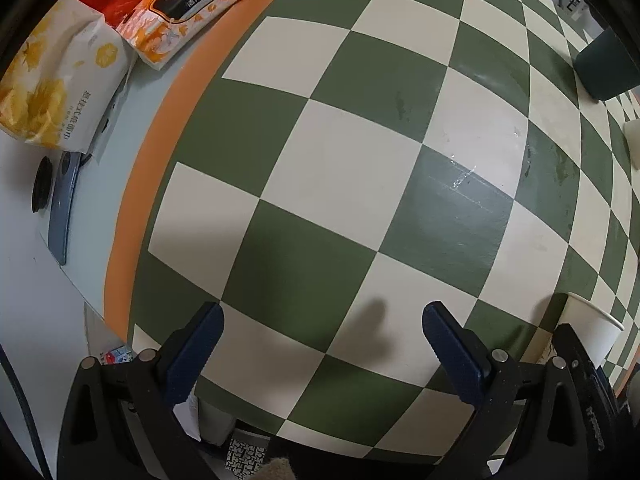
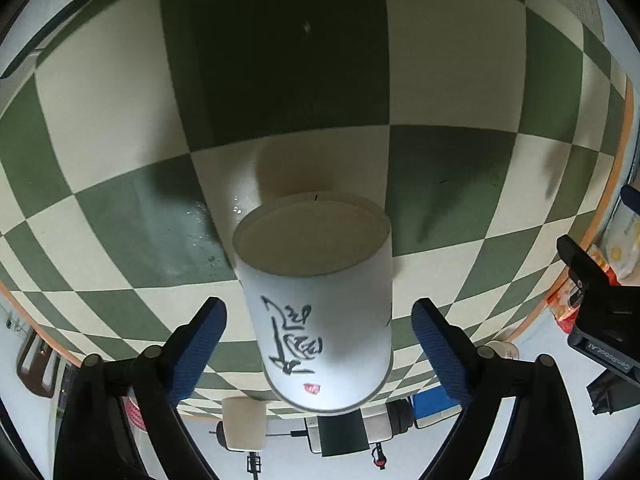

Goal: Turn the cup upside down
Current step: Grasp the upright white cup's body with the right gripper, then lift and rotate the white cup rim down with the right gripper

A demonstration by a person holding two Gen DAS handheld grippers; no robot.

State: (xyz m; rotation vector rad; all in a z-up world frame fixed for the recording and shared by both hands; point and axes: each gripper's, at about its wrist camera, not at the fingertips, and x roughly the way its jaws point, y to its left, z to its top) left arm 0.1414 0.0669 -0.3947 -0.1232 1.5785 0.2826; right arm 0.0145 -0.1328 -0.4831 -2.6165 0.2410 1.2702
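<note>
Cup (image 2: 320,312) — matt white paper, black brush lettering. Checkered mat (image 1: 360,184) smooth, faint sheen, scuffed toward 3 o'clock. Gripper pads (image 1: 456,356) — blue textured rubber on black plastic arms. Tissue packs (image 1: 192,8) at 11 o'clock: glossy plastic film.

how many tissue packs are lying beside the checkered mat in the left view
2. An orange flowered tissue pack lies at the top left by the mat's orange border, and a white and yellow tissue pack sits left of it. The frame edge may hide more.
</note>
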